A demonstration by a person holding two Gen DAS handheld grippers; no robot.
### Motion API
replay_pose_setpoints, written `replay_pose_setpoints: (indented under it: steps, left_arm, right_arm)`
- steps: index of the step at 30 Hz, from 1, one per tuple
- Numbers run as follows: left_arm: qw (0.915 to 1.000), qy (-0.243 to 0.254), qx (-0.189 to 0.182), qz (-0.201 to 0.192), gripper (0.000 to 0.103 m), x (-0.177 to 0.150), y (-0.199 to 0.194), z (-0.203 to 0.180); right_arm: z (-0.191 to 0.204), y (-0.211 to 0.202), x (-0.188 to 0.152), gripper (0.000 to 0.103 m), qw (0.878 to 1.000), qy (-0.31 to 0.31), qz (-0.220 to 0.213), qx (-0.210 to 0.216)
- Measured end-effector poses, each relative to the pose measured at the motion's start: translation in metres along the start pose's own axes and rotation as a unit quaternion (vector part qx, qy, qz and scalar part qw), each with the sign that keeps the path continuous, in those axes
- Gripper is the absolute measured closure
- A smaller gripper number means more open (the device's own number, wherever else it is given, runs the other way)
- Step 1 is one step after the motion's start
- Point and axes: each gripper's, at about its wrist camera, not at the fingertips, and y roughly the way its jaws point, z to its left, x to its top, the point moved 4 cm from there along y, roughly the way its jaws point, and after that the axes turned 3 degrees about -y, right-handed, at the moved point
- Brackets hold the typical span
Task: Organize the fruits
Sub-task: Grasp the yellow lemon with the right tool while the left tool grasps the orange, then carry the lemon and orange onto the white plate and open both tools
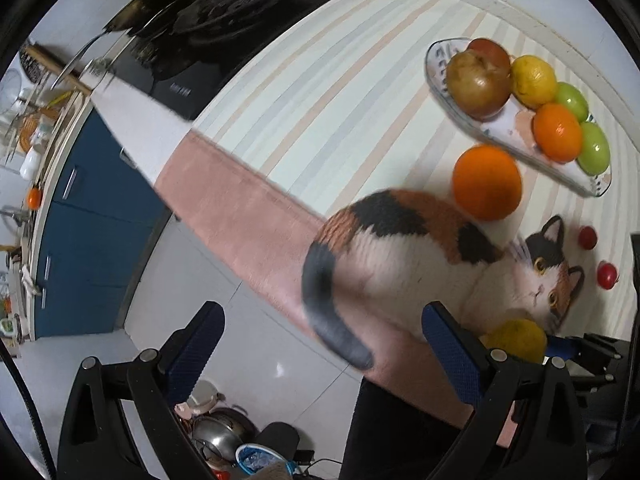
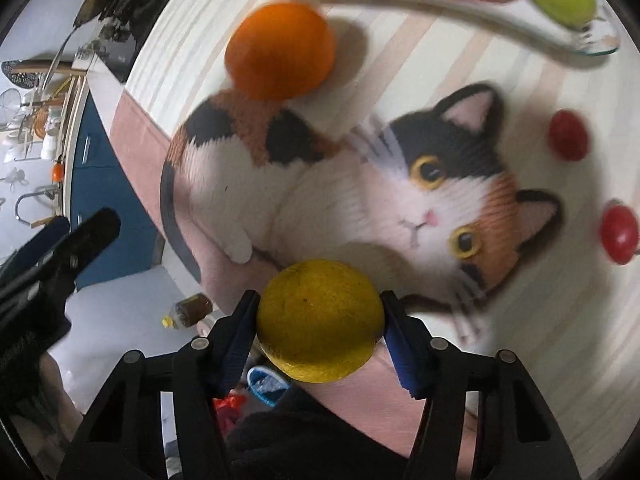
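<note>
Over the cat-printed cloth [image 2: 360,184] on the surface, our right tool [image 2: 320,320] is clamped on a yellow lemon [image 2: 320,320], both blue pads pressed to its sides. Our left tool [image 1: 320,356] hangs with jaws apart, gripping nothing. A loose orange [image 1: 487,182] lies just beside the fruit dish [image 1: 440,60]; two red cherry tomatoes [image 2: 568,134] sit apart.
</note>
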Motion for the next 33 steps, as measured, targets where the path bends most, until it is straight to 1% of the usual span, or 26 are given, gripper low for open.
replay_pose_setpoints:
  steps: [3,6,10,13,16,18,19,20,21,25,29,31,33]
  left_arm:
    - [0.9998,0.011,-0.016,-0.004,0.002,0.018,-0.002,-0.014]
    - [0.9989,0.026,-0.037,-0.008,0.002,0.042,-0.003,-0.038]
    - [0.9966,0.049,-0.066,-0.007,0.002,0.07,0.004,-0.071]
    - [0.9939,0.075,-0.08,0.009,0.002,0.082,0.02,-0.096]
    - [0.9913,0.092,-0.089,0.031,0.003,0.087,0.039,-0.113]
    - [0.9899,0.095,-0.098,0.038,0.017,0.088,0.047,-0.118]
    - [0.9892,0.094,-0.105,0.039,0.03,0.089,0.05,-0.121]
    - [0.9884,0.095,-0.111,0.042,0.04,0.089,0.052,-0.123]
    - [0.9875,0.093,-0.12,0.042,0.042,0.089,0.052,-0.125]
    - [0.9883,0.092,-0.119,0.029,0.043,0.083,0.049,-0.124]
    - [0.9874,0.082,-0.129,0.04,0.043,0.063,0.047,-0.116]
    - [0.9874,0.077,-0.133,0.037,0.043,0.056,0.046,-0.111]
    - [0.988,0.074,-0.13,0.038,0.043,0.051,0.045,-0.108]
  right_arm:
    - [-0.013,-0.02,0.004,0.04,1.0,0.017,-0.026,-0.005]
    - [-0.032,-0.038,0.012,0.04,0.998,0.032,-0.054,-0.02]
    - [-0.058,-0.053,0.022,0.04,0.995,0.066,-0.069,-0.024]
    - [-0.072,-0.062,0.029,0.04,0.994,0.079,-0.074,-0.027]
    - [-0.079,-0.059,0.034,0.04,0.993,0.086,-0.074,-0.027]
    - [-0.083,-0.057,0.034,0.04,0.993,0.089,-0.072,-0.025]
    - [-0.083,-0.055,0.034,0.04,0.993,0.09,-0.071,-0.024]
    - [-0.083,-0.053,0.034,0.04,0.993,0.089,-0.071,-0.024]
    - [-0.083,-0.051,0.035,0.04,0.993,0.088,-0.069,-0.024]
    - [-0.083,-0.047,0.032,0.04,0.994,0.081,-0.069,-0.029]
    - [-0.083,-0.039,0.031,0.039,0.995,0.079,-0.061,-0.029]
    - [-0.082,-0.038,0.032,0.039,0.995,0.079,-0.062,-0.021]
    - [-0.084,-0.038,0.032,0.039,0.995,0.077,-0.057,-0.022]
